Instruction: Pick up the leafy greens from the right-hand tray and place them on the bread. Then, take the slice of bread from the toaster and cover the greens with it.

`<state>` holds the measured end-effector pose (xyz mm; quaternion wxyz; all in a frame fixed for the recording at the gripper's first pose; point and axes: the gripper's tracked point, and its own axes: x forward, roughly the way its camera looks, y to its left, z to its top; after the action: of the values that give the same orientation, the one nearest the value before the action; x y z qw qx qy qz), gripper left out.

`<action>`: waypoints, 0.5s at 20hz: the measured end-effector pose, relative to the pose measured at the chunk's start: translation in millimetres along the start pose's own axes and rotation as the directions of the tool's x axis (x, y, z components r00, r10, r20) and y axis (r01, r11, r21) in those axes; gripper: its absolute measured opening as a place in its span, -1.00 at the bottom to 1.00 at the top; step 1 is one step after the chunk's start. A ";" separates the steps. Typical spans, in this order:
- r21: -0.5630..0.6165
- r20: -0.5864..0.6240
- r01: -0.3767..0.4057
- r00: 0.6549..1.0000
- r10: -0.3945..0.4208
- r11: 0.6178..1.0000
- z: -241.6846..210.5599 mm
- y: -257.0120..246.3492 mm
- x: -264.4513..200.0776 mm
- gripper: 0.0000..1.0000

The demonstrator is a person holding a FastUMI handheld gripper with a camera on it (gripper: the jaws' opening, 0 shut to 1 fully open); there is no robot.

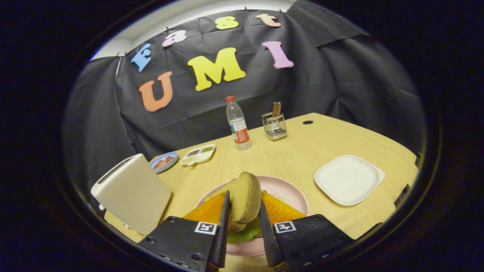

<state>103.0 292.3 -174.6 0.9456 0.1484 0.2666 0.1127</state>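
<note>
Gripper view: handheld two-finger gripper (244, 226) clamped on a brown, round-topped slice of bread (245, 202), both fingers (224, 226) pressing its flat faces, slice held upright on edge with its long axis rising away from the fingertips. Directly beneath the slice, a pale green leafy piece (245, 235) lying between the fingers over the near part of a round pink plate (291, 196); orange wedge-shaped pieces (278, 211) flanking the slice on that plate, whether part of the lower bread stack or a separate filling not to be told. Left of the pink plate and close to it, a cream-white slot toaster (132, 192), slot apparently vacated. Right of the pink plate, set apart, a square white tray (348, 179) with bare surface. Beyond the pink plate, toward the black cloth wall: small blue dish (163, 161), white divided condiment dish (198, 155), clear plastic bottle with red cap (238, 124), wire utensil holder (274, 126). Judged stage: greens already placed, covering step in hand. Deciding relation: greens straight below the held slice, so a tilt from on-edge to flat needed before lowering and release.
</note>
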 end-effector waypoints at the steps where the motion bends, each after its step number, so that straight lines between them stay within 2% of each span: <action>1: -0.005 -0.009 0.003 1.000 -0.003 1.000 -2.1 -4.7 3.1 -0.03; 5: 0.005 -0.014 0.013 1.000 -0.013 1.000 -6.4 -21.1 0.3 0.47; 10: -0.111 0.159 0.045 0.987 -0.027 0.993 38.5 -45.9 -35.2 0.90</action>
<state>100.6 230.8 -142.4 0.9725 0.0979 0.1870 0.0986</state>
